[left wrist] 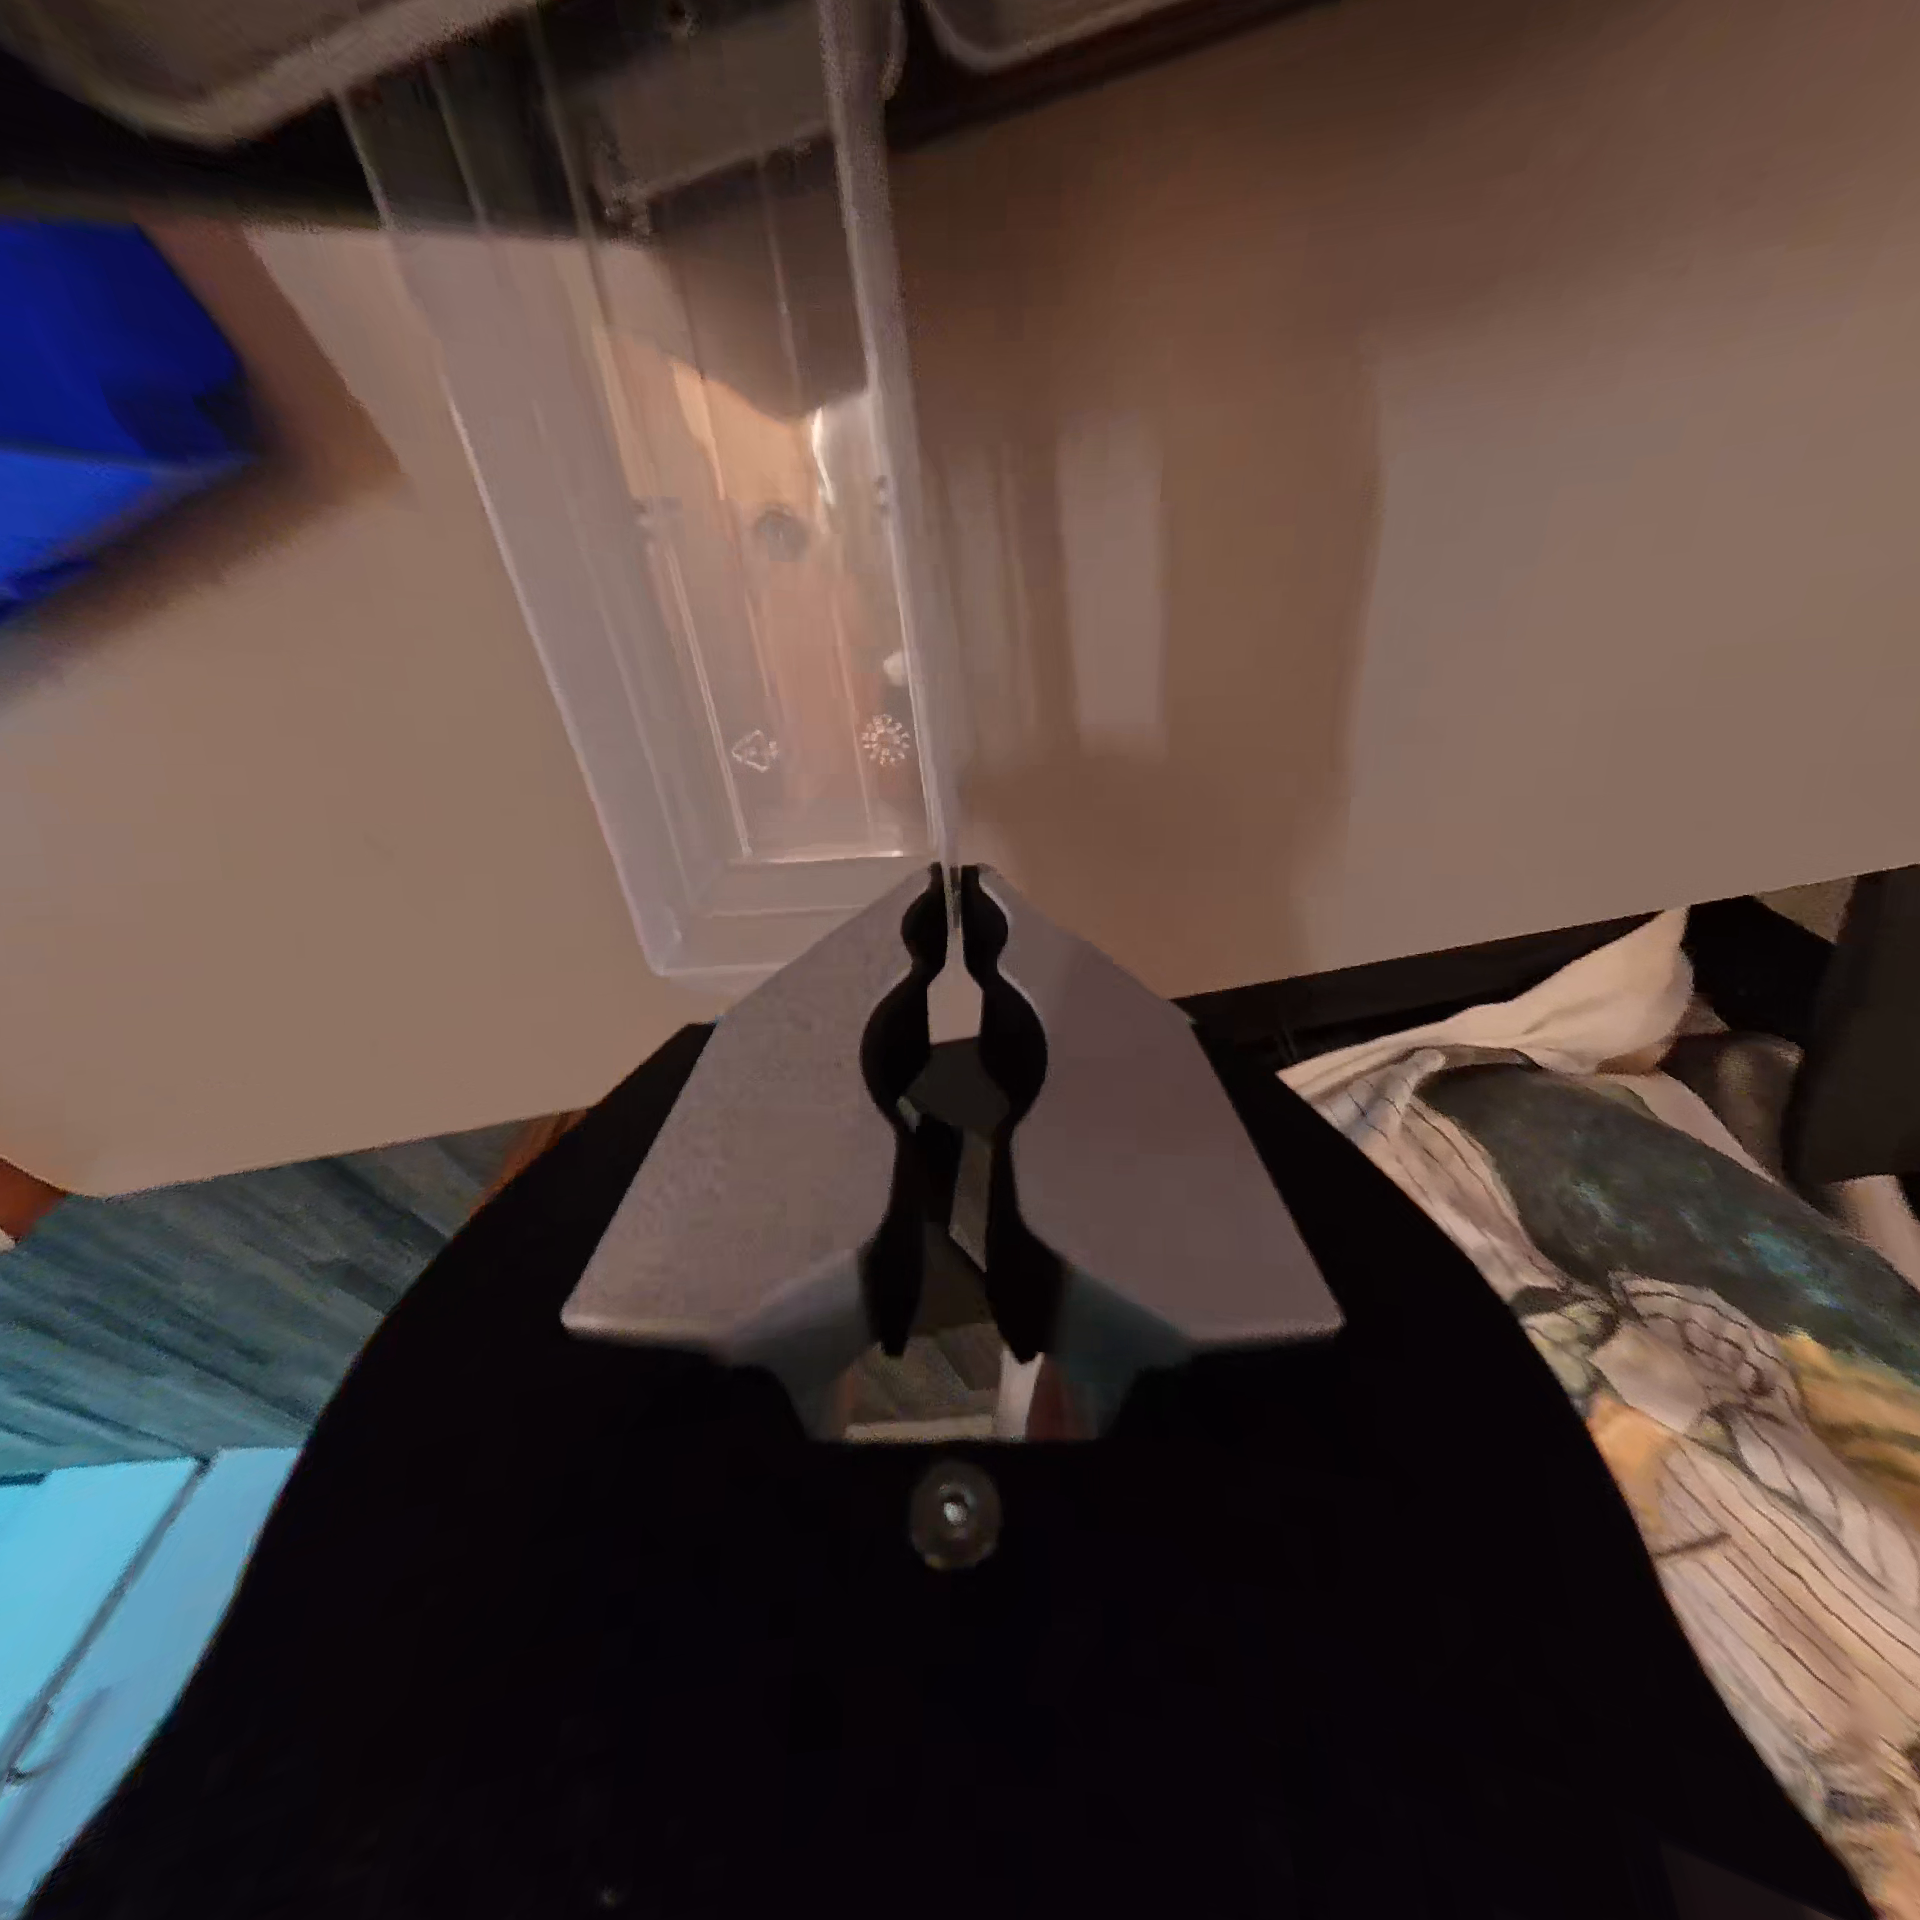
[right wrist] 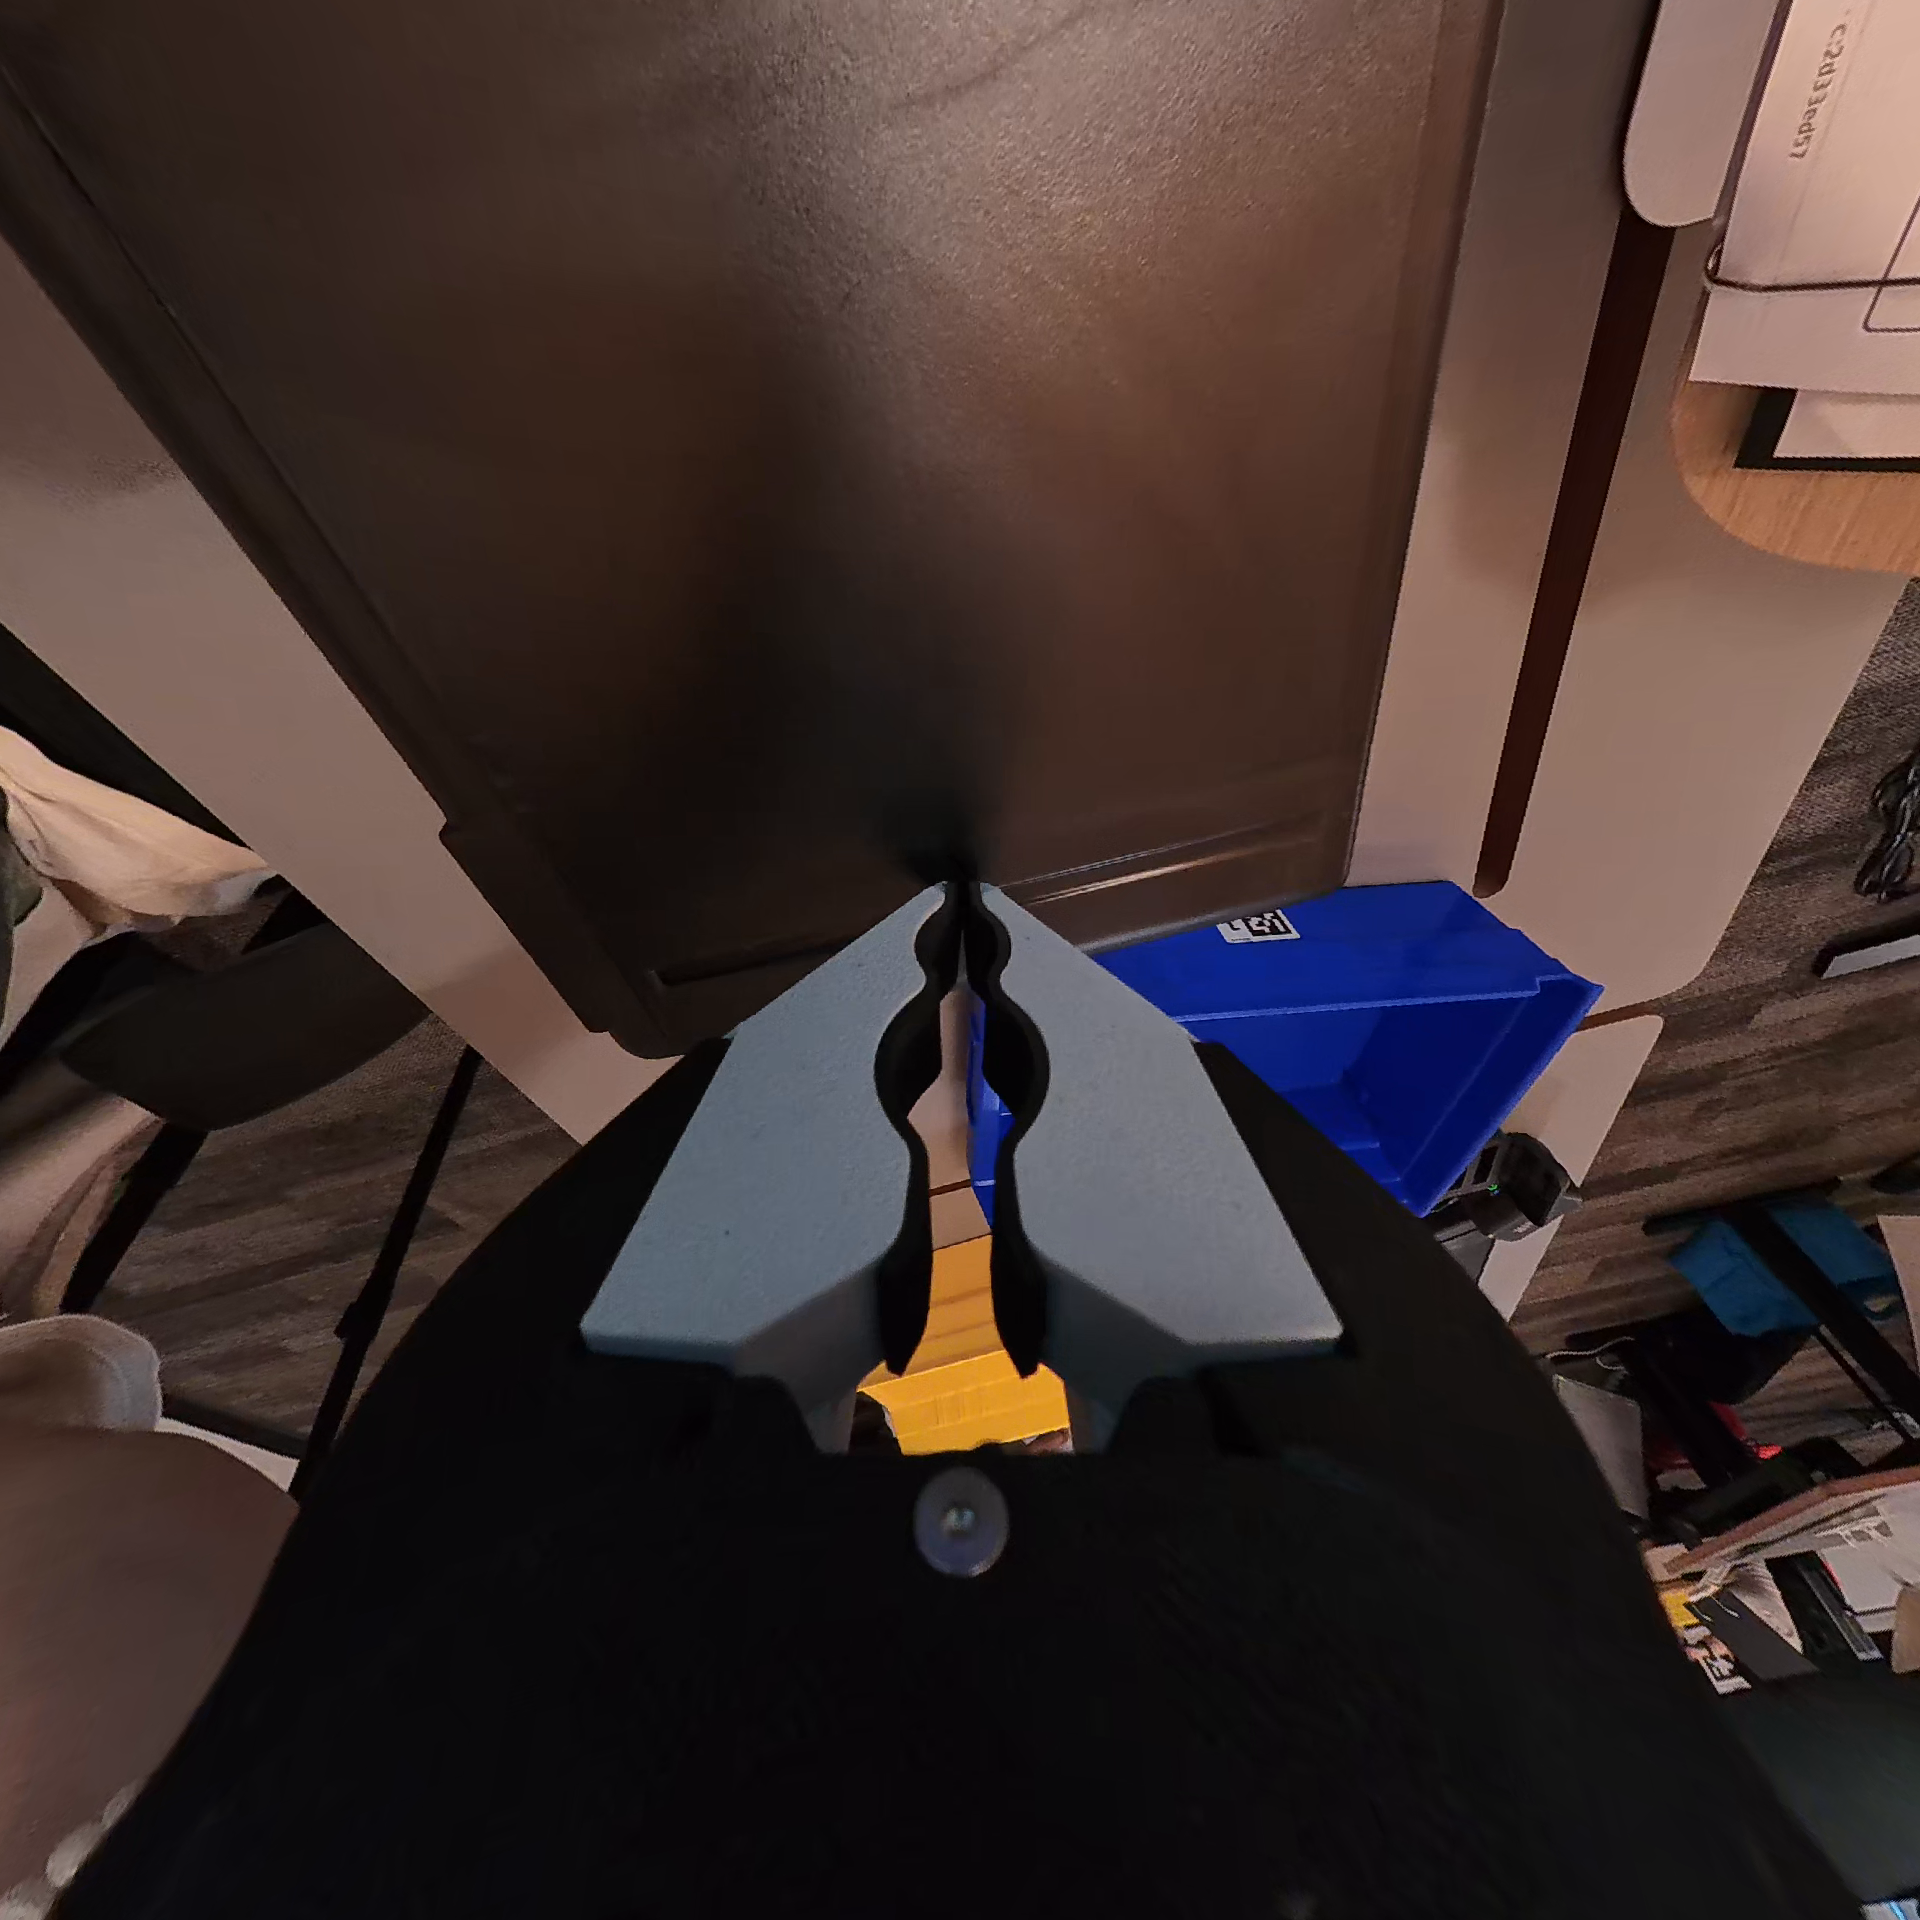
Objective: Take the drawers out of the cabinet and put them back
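Observation:
In the left wrist view my left gripper (left wrist: 951,883) is shut on the thin side wall of a clear plastic drawer (left wrist: 727,582). The drawer reaches away from the tips over the white table (left wrist: 1351,520), and its far end is at a dark, blurred frame at the top edge. In the right wrist view my right gripper (right wrist: 956,896) is shut, with its tips against the flat dark brown face of the cabinet (right wrist: 831,436). Nothing shows between its jaws. The cabinet stands on the white table (right wrist: 312,790).
A blue plastic bin (right wrist: 1371,1039) sits just right of the cabinet; a blurred blue patch (left wrist: 94,416) shows at the left in the left wrist view. A yellow object (right wrist: 966,1382) lies below the right gripper. White boxes (right wrist: 1818,156) are at the top right. Patterned cloth (left wrist: 1558,1351) lies below the table edge.

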A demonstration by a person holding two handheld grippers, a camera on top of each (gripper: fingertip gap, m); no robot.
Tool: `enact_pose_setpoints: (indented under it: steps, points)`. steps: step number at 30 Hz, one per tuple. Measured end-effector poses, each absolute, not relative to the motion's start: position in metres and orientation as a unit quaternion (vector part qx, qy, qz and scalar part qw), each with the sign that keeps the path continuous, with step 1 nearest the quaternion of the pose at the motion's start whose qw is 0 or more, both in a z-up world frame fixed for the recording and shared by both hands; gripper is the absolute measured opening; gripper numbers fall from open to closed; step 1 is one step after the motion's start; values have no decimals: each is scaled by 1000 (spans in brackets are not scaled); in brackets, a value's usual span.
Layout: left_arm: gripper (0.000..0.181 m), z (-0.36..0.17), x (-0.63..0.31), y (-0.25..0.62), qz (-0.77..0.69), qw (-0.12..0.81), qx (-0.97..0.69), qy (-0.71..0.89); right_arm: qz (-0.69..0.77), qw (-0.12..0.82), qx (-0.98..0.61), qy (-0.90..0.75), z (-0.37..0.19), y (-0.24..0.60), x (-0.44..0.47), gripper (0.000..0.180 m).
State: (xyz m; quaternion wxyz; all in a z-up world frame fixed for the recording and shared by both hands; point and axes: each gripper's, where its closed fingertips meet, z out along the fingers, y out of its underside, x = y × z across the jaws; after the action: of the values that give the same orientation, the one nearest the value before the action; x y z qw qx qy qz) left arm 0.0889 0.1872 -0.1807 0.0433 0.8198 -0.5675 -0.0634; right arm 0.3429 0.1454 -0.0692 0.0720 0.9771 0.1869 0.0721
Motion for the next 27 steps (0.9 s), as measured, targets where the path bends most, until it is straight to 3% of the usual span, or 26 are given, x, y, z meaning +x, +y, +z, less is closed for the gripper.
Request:
enact_pose_setpoints:
  steps: [1,8,19,24,27]
  points:
    - [0,-180,92,187,-63,34,814,-577,73,72,977,186,-69,145,343,0]
    - [1,-183,107,184,17,-62,773,-632,73,67,978,184,-69,146,343,0]
    - [6,-199,143,193,208,-390,657,-611,86,75,977,179,-69,146,343,0]
    - [8,-191,143,197,201,-496,591,-603,91,86,976,180,-69,146,343,0]
    - [19,-188,141,193,190,-535,545,-617,92,86,976,178,-69,145,343,0]
